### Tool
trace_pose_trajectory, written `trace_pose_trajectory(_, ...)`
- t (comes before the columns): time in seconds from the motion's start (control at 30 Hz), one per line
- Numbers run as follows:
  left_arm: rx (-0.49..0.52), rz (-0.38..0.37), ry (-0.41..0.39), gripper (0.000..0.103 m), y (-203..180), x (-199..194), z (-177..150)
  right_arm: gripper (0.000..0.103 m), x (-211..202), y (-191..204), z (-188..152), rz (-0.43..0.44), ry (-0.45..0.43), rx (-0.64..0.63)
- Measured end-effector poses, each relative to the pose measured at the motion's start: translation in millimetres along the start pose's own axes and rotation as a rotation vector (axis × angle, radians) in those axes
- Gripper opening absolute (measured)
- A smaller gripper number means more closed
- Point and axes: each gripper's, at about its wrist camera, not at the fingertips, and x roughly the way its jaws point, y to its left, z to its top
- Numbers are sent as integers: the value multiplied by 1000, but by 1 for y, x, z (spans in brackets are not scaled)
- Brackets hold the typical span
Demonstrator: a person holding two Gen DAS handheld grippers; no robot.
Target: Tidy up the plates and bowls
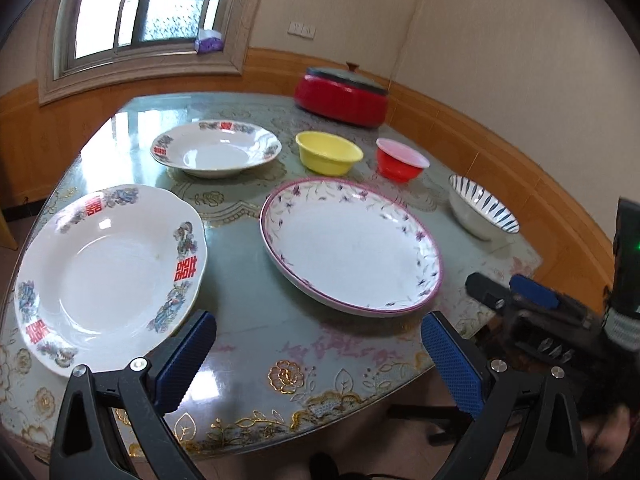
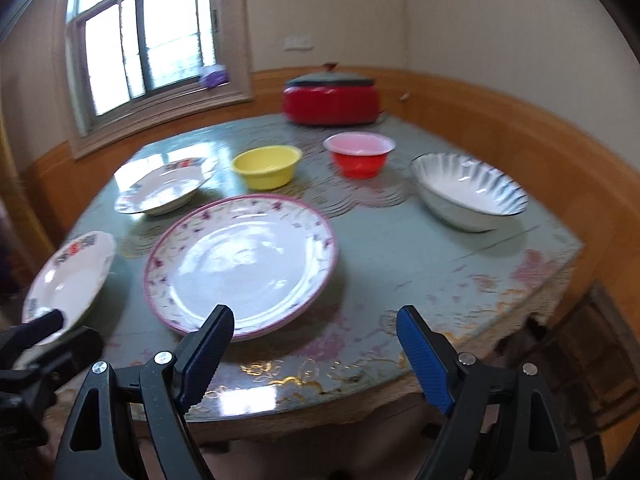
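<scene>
**A:** Where does everything sit?

**B:** All the crockery is spread singly on the glass-topped table point(image 1: 256, 320), nothing stacked. Nearest the left gripper point(image 1: 320, 360) lies a white plate with red characters point(image 1: 108, 276), its near rim just beside the left finger pad. In the middle is the purple-rimmed floral plate point(image 1: 352, 248); a second red-character plate point(image 1: 216, 150) sits further back. Behind come the yellow bowl point(image 1: 329, 152) and red bowl point(image 1: 400, 160), well apart, and the blue-striped bowl point(image 1: 480, 206) stands off to the right.

**A:** And the grippers?

**B:** Both are spread wide and hold nothing. The right gripper point(image 2: 316, 356) hovers at the near table edge, its left pad in line with the floral plate's near rim point(image 2: 240, 264).

**A:** So the task looks barely started. What might go wrong?

**B:** Probably the plate pickup. These rims lie low on slick glass, so a finger that cannot get under the edge may simply push the plate along, perhaps into its neighbour. A pinch on one rim would also leave the plate hanging off-centre, so glazed ceramic could slip out and chip.

**A:** Anything else?

**B:** The two grippers are close together at the front edge; reaching for adjacent plates at once risks a collision. The red lidded cooker point(image 1: 342, 98) at the back seems safely out of the way.
</scene>
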Motion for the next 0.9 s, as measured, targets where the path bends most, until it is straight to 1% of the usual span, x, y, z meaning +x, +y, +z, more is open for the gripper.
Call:
trace_pose_trajectory(0.1, -18, -4, 9, 103, 0, 6, 6, 84, 14, -21, 22, 126, 48, -18)
trace_pose_trajectory(0.13, -17, -7, 16, 103, -2, 9, 8, 84, 19, -26, 29, 158, 64, -23)
trace_pose_trajectory(0.2, -18, 9, 22, 103, -3, 14, 13, 84, 34, -33, 45, 207, 111, -48)
trace_pose_trajectory(0.3, -38, 17, 43, 101, -4, 26, 19, 84, 62, -33, 63, 215, 174, -134)
trace_pose_trajectory(0.37, -46, 18, 48, 96, -7, 33, 22, 75, 82, -32, 73, 209, 207, -174)
trace_pose_trajectory(0.4, -50, 35, 53, 94, -8, 37, 23, 74, 94, -31, 78, 214, 233, -189)
trace_pose_trajectory(0.43, -57, 49, 59, 92, -10, 41, 24, 66, 104, -32, 82, 219, 251, -205)
trace_pose_trajectory(0.47, -61, 52, 65, 85, -11, 44, 24, 61, 116, -31, 87, 219, 266, -226)
trace_pose_trajectory(0.5, -65, 53, 73, 83, -13, 48, 25, 60, 124, -30, 90, 221, 284, -241)
trace_pose_trajectory(0.53, -72, 65, 77, 83, -14, 51, 25, 60, 132, -30, 94, 227, 297, -252)
trace_pose_trajectory(0.6, -89, 99, 82, 82, -14, 58, 25, 56, 146, -27, 100, 249, 314, -284)
trace_pose_trajectory(0.63, -98, 110, 88, 82, -13, 61, 25, 53, 151, -25, 101, 256, 321, -301)
trace_pose_trajectory(0.7, -115, 133, 96, 81, -13, 67, 24, 52, 161, -22, 105, 276, 338, -330)
trace_pose_trajectory(0.73, -119, 145, 102, 80, -12, 70, 24, 47, 164, -19, 106, 287, 343, -348)
trace_pose_trajectory(0.83, -136, 173, 118, 78, -12, 78, 23, 40, 171, -9, 105, 302, 359, -409)
trace_pose_trajectory(0.87, -137, 182, 125, 75, -12, 81, 23, 39, 172, -6, 104, 290, 357, -433)
trace_pose_trajectory(0.9, -136, 190, 132, 69, -12, 83, 23, 38, 173, -4, 102, 280, 357, -463)
